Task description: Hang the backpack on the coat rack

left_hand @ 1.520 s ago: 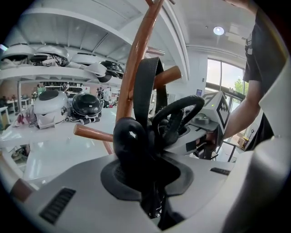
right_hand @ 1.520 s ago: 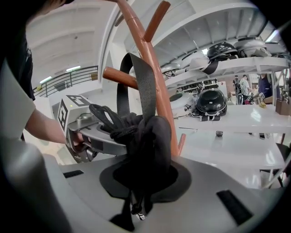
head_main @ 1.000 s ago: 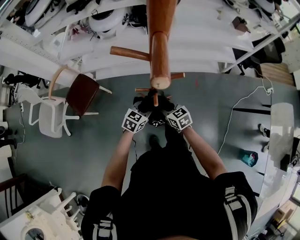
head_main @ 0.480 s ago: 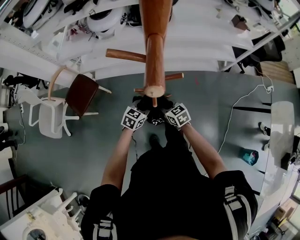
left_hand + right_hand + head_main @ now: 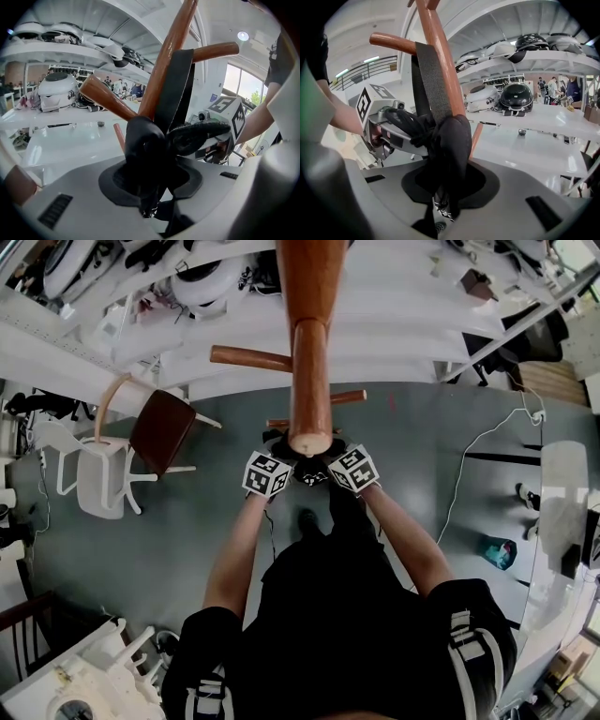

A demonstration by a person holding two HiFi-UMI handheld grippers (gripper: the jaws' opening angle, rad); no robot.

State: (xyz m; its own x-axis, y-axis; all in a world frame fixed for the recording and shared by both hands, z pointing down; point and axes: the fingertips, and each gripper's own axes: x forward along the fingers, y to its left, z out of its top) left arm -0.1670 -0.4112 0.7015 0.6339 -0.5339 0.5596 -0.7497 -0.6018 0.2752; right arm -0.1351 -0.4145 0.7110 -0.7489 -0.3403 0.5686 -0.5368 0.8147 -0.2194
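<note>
The wooden coat rack [image 5: 309,381] rises right in front of me, with pegs [image 5: 248,357] sticking out sideways. The black backpack [image 5: 311,476] hangs against its post between my two grippers. Its strap [image 5: 176,84] runs up the post and lies over a peg [image 5: 391,42]. My left gripper [image 5: 150,187] has bunched black fabric [image 5: 145,150] between its jaws, which are opening and look slack on it. The jaws of my right gripper [image 5: 445,187] are starting to open, still pinching a fold of the backpack [image 5: 450,145]. In the head view the left gripper [image 5: 284,457] and right gripper [image 5: 330,454] flank the bag.
A brown chair [image 5: 164,427] and a white chair [image 5: 98,474] stand to the left on the grey floor. White shelves with helmets [image 5: 211,282] run behind the rack. A cable [image 5: 469,474] trails across the floor at the right.
Both grippers have edged slightly towards the rack's post with the backpack. The post's top now hides the short peg that showed just in front of them.
</note>
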